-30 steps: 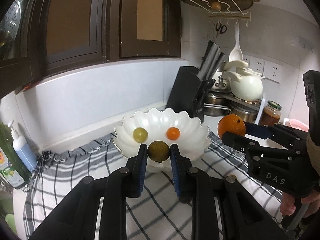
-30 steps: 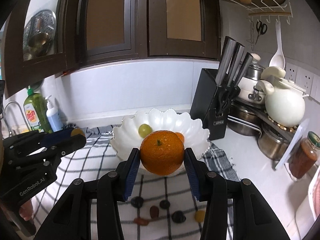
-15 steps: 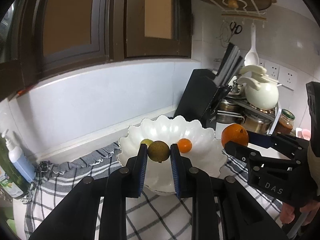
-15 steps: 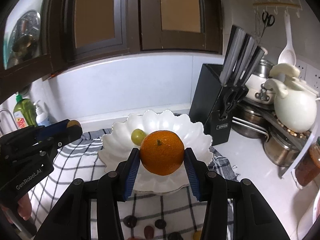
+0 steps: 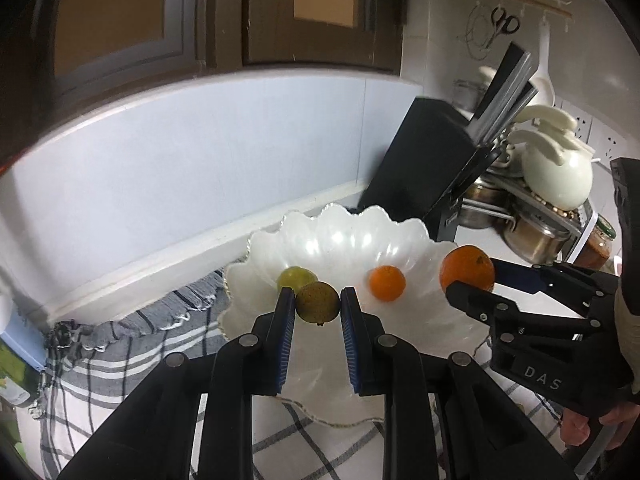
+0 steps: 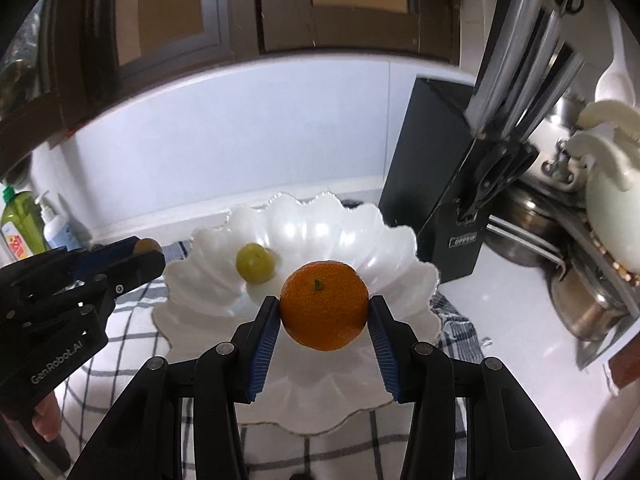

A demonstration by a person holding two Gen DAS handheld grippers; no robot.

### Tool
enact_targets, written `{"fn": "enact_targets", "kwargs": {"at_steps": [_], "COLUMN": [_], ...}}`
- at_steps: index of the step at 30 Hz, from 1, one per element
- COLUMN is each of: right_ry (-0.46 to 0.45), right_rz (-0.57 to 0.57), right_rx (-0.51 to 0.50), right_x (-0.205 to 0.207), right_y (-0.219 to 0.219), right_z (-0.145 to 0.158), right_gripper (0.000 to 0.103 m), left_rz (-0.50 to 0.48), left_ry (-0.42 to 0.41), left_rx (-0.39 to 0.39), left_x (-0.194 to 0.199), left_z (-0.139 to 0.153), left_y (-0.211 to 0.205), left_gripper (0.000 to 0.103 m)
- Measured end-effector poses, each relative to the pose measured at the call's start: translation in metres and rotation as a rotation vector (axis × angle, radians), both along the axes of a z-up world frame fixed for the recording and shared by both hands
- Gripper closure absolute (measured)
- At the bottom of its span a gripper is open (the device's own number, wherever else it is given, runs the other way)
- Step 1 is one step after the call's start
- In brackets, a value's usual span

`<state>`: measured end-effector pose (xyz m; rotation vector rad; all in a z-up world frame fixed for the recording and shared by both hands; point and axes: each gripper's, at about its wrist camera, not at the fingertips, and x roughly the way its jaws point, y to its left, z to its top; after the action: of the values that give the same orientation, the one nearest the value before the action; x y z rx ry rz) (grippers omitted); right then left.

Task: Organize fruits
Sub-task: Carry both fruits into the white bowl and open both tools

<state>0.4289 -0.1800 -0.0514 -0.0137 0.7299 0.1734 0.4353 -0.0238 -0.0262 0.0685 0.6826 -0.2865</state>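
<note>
My left gripper (image 5: 317, 305) is shut on a small brownish-green fruit (image 5: 317, 302) and holds it over the near left part of a white scalloped bowl (image 5: 352, 240). The bowl holds a green grape-like fruit (image 5: 294, 277) and a small orange fruit (image 5: 386, 282). My right gripper (image 6: 324, 316) is shut on a large orange (image 6: 324, 306) and holds it over the same bowl (image 6: 400, 256). The green fruit (image 6: 255, 262) lies behind it. The right gripper with its orange (image 5: 466, 271) shows at the bowl's right rim in the left wrist view.
A checked cloth (image 5: 120, 364) lies under the bowl. A black knife block (image 6: 444, 184) stands just right of the bowl, with pots (image 6: 588, 304) and a white kettle (image 5: 556, 176) beyond. Soap bottles (image 6: 24, 228) stand at far left. A wall runs close behind.
Both grippers have moved forward toward the bowl with their fruits and now hang over it. The loose small fruits on the cloth have dropped out of the right wrist view.
</note>
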Motion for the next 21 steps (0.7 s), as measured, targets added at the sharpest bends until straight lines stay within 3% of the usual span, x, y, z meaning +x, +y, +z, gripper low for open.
{"fn": "enact_targets", "kwargs": {"at_steps": [9,21], "right_ry": [0.148,0.234], "right_rz": [0.004,0.007], "right_rx": [0.013,0.0], "right_x": [0.039,0.054], "right_y": [-0.006,-0.003], "right_z": [-0.033,-0.067], "right_gripper": [0.056,0.056], "left_rz": [0.011,0.021], "left_ry": [0.123,0.223], "left_rx": [0.015,0.053], "left_x": [0.04,0.066], "left_z": [-0.034,-0.07], "left_y": [-0.003,-0.007], "left_gripper": [0.079,0.079]}}
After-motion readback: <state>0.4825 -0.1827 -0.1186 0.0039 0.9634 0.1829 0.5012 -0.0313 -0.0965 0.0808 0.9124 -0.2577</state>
